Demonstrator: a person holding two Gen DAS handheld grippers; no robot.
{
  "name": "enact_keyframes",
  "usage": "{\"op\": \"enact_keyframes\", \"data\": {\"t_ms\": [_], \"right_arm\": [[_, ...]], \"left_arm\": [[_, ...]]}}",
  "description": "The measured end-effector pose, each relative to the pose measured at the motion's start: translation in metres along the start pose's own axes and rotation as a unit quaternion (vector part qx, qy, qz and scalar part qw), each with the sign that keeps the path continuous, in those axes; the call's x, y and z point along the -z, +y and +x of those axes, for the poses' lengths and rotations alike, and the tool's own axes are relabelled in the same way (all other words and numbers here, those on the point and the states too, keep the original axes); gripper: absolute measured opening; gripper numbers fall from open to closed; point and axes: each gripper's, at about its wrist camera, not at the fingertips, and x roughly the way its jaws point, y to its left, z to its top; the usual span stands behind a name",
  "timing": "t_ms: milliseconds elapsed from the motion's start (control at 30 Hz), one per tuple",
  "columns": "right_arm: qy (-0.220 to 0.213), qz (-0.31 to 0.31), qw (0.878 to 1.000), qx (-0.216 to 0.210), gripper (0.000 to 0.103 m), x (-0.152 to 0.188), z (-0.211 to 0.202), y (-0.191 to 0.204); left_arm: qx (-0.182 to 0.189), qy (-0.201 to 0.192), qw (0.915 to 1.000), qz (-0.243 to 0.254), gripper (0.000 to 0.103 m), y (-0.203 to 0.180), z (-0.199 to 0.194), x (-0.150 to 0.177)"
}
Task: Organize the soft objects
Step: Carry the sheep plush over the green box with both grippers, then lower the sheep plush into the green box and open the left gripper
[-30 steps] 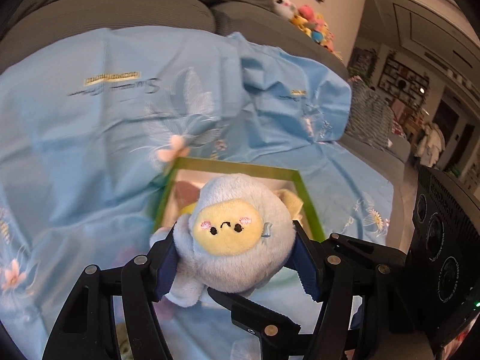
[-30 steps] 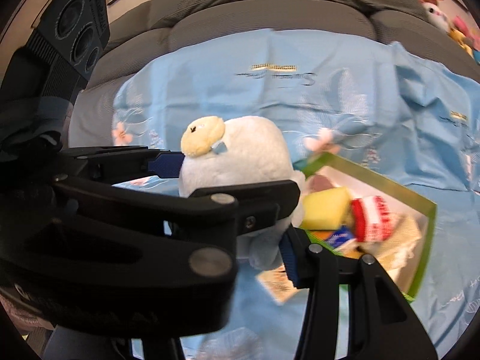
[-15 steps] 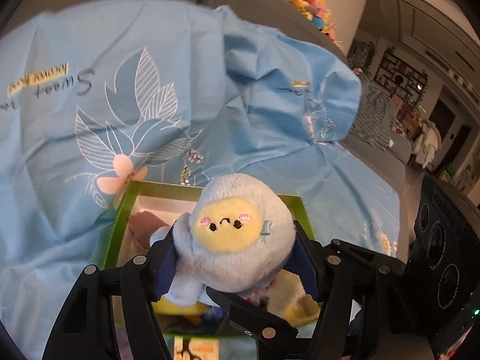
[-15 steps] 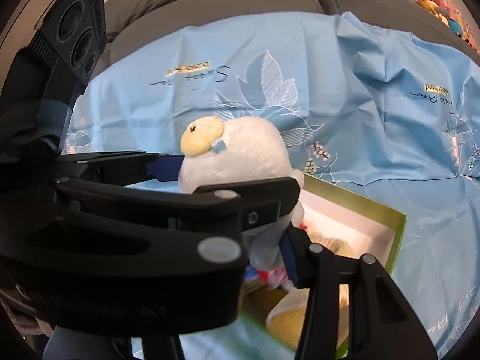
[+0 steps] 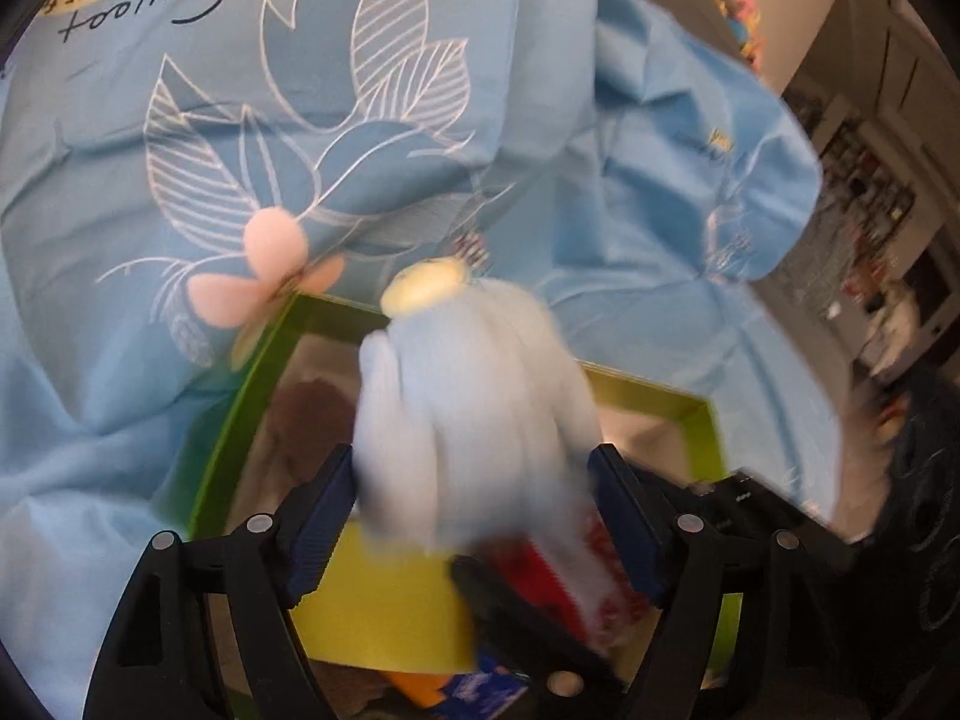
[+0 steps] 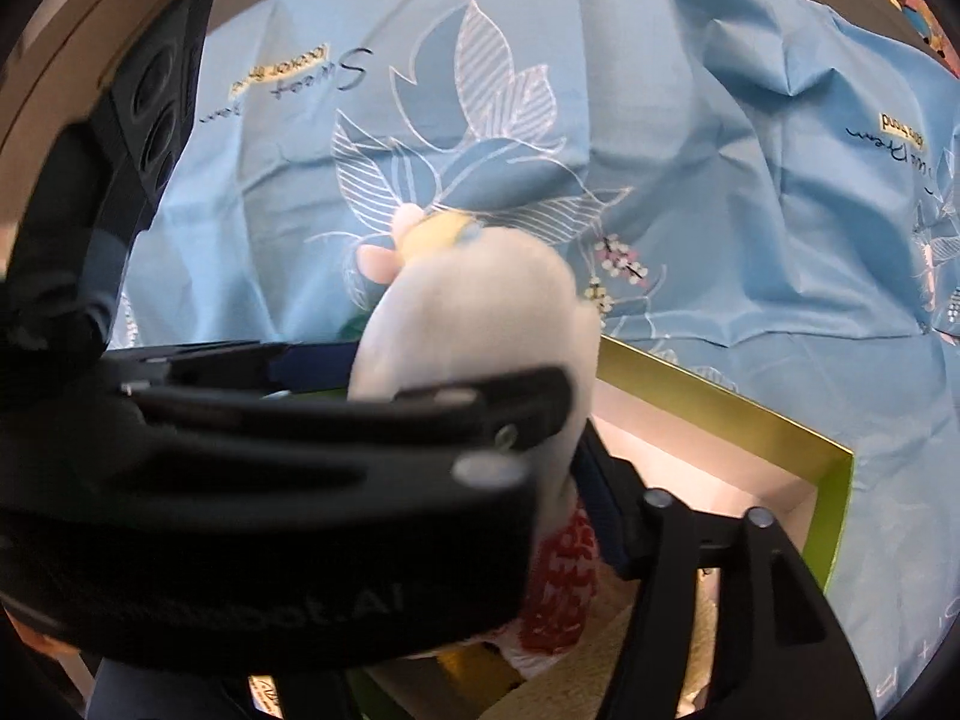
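At frame centre, the left gripper [image 5: 474,498] clamps the plush toy [image 5: 474,414] above the green box [image 5: 240,414]. How far the right gripper [image 6: 468,444] is open cannot be told.

a light blue cloth [image 5: 372,138] printed with outlined leaves, pink blossoms and dark script covers most of the surface, creased into soft folds. its far edge hangs in a rounded drape at the right [image 5: 774,204]. beyond it, a pale wall [image 5: 798,18] rises, with a blurred row of bright toys [image 5: 735,6] along its foot. further right a dim room shows dark shelving [image 5: 870,180], too blurred to read.
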Motion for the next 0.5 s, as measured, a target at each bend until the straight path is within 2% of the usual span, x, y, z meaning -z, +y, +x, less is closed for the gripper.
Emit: {"op": "enact_keyframes", "data": {"t_ms": [67,400,500], "right_arm": [[0.002,0.004,1.000,0.007,0.077,0.004,-0.003,-0.002],[-0.027,0.041,0.998,0.028,0.081,0.034,-0.053,-0.017],[-0.035,0.040,0.998,0.036,0.090,0.045,-0.071,-0.012]], "left_arm": [[-0.009,0.001,0.9999,0.005,0.088,0.001,-0.004,0.004],[-0.017,-0.021,0.9996,0.007,0.088,0.009,-0.060,0.025],[-0.024,-0.027,0.9993,0.014,0.088,0.005,-0.075,0.038]]}}
